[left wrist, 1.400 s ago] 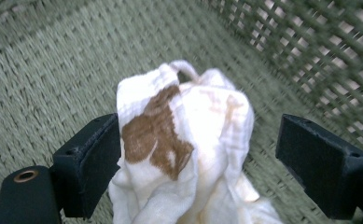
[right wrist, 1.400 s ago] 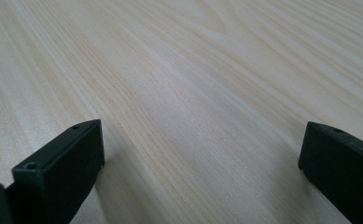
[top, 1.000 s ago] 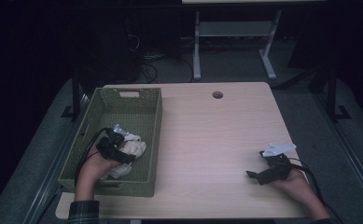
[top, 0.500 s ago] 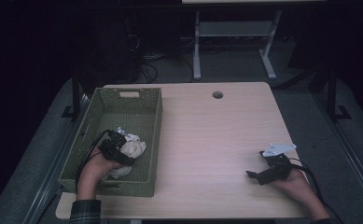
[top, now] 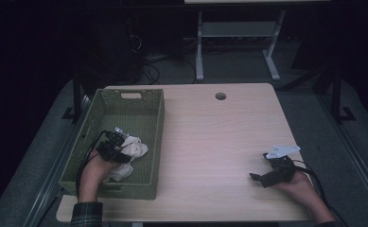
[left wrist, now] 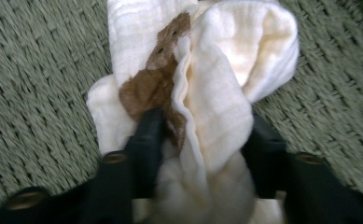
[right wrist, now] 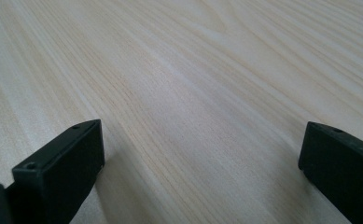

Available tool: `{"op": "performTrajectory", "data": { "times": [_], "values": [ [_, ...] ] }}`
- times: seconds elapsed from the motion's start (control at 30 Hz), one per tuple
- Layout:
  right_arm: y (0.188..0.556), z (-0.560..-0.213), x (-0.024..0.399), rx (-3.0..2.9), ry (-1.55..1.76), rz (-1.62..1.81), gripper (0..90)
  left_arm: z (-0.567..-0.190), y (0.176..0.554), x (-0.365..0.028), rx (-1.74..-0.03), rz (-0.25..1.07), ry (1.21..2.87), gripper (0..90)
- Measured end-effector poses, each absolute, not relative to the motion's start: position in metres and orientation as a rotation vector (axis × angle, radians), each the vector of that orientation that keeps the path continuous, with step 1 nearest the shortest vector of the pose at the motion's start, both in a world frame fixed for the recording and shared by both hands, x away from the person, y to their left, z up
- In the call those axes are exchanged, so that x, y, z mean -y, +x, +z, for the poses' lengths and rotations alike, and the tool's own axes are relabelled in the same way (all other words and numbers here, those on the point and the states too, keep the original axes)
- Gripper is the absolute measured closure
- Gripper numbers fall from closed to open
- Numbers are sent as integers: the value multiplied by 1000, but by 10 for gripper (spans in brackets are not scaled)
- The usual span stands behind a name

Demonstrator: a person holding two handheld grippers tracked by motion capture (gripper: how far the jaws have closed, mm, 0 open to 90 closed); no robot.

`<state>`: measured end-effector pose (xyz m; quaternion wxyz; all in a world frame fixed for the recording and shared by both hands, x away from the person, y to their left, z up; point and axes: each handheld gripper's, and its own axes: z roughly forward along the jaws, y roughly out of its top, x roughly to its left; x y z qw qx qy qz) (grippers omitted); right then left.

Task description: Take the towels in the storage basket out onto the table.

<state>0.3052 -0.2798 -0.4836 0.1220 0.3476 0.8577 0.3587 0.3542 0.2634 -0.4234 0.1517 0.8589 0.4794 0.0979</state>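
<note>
Work in hand: picking a cream cloth (left wrist: 216, 93) out of the green woven basket (top: 139, 111), judged from how the jaws sit on it.
Cloth: crumpled in the lower half of the basket, left of centre in the high view (top: 132, 149); in the left gripper view it bears a brown animal print (left wrist: 156, 84) and lies on the basket's woven floor.
Left gripper (left wrist: 202, 140): reaching down into the basket (top: 113, 146); its jaws have just been closing, and a bunched fold of the cloth sits between them, pressed from both sides. A pinch on a raised fold probably gives the firmest hold on soft fabric.
Right gripper (top: 267, 176): at lower right of the high view, lying low on the bare wooden table (top: 210, 142), jaws spread wide with nothing between them (right wrist: 202, 154). It seems parked clear of the basket, ready to help once the cloth comes out.
Basket placement: at the table's left edge, long side running away from the person, within easy reach of the left hand (top: 94, 172).
Next move, as a guess: lift straight up so the cloth clears the basket wall.
</note>
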Motion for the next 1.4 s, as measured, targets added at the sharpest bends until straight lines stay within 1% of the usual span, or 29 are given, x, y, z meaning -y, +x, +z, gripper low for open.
{"op": "performTrajectory", "data": {
  "times": [0.07,0.1,0.13,0.2,0.23,0.4,0.43,0.5,0.57,0.77,1.23,1.4],
  "values": [
    [305,-484,280,-2504,1009,1045,0,-421,354,-266,-1389,259,2446,671],
    [305,-484,280,-2504,1009,1044,0,-421,354,-266,-1389,259,2446,696],
    [305,-484,280,-2504,1010,1045,0,-418,354,-270,-1403,248,2411,714],
    [305,-484,280,-2504,1010,1045,0,-413,353,-272,-1407,268,2375,731],
    [305,-484,280,-2504,1010,1045,0,-413,353,-272,-1407,268,2375,734],
    [305,-484,280,-2503,1015,1047,0,-398,350,-281,-1374,332,2219,732],
    [306,-484,280,-2504,1009,1045,0,-398,350,-281,-1374,332,2219,730],
    [306,-484,280,-2504,1009,1044,0,-391,347,-286,-1348,332,2153,729],
    [305,-484,280,-2504,1010,1044,0,-389,346,-286,-1332,330,2134,730],
    [306,-484,280,-2504,1009,1044,0,-369,341,-285,-1205,302,1995,727],
    [306,-484,280,-2505,1009,1045,0,-343,334,-274,-1095,332,1900,750],
    [305,-484,280,-2504,1011,1045,0,-329,331,-266,-1031,324,1862,754]
  ]
}}
